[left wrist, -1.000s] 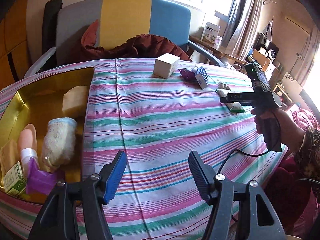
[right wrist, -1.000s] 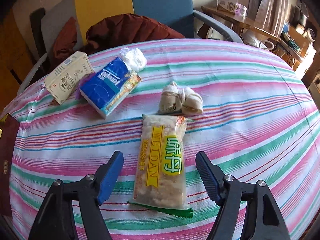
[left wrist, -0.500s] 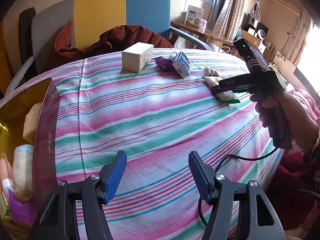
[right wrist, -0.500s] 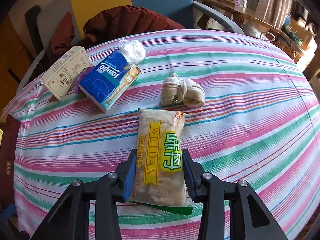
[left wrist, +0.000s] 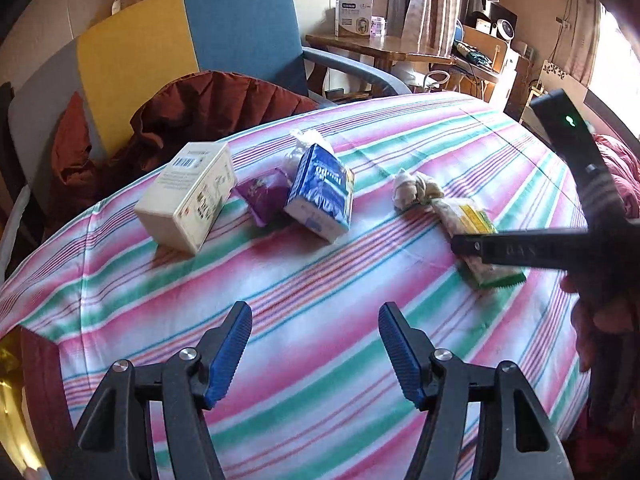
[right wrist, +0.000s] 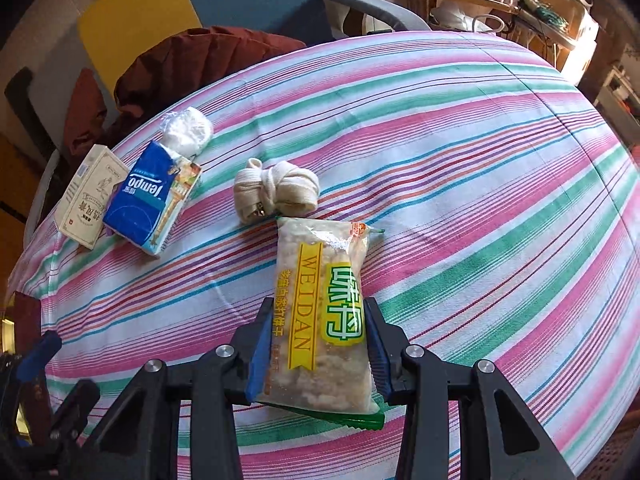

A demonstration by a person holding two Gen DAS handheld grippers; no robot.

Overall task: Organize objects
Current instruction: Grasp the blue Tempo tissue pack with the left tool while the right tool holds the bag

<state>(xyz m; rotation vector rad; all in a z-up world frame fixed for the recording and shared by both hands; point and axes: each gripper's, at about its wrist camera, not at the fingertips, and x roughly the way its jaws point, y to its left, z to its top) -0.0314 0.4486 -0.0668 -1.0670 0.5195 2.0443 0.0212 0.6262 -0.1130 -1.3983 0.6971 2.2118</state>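
Far left in the left wrist view: only a thin gold edge of the tin tray (left wrist: 6, 364) showing now, where a second ago most of the tray with its things filled that side. Moved across the striped cloth (left wrist: 320, 280) toward the pile of things. Left gripper (left wrist: 316, 354) with blue pads wide apart, opened a tiny bit more just now, nothing between them, only bare cloth under.

Next, a cream box (left wrist: 188, 196) lying on its side, far left of the pile, now much bigger and nearer than before. Just right of it, a small purple wrapper (left wrist: 262, 196), touching a blue tissue pack (left wrist: 320, 196). Behind the pack, a crinkly clear bag (left wrist: 304, 142). Further right, a knotted beige cloth bundle (left wrist: 416, 190), same spot as before.

Right of that, the snack bag (right wrist: 320, 320), long and clear with yellow and green writing, just near of the bundle on the cloth. Right gripper (right wrist: 318, 352) now shut tight on both long sides of the snack bag, near its close end; a second ago wide open on each side of it. Bag flat on the cloth or just off it: cannot tell. A hand (left wrist: 600, 320) on the right gripper's handle, far right.
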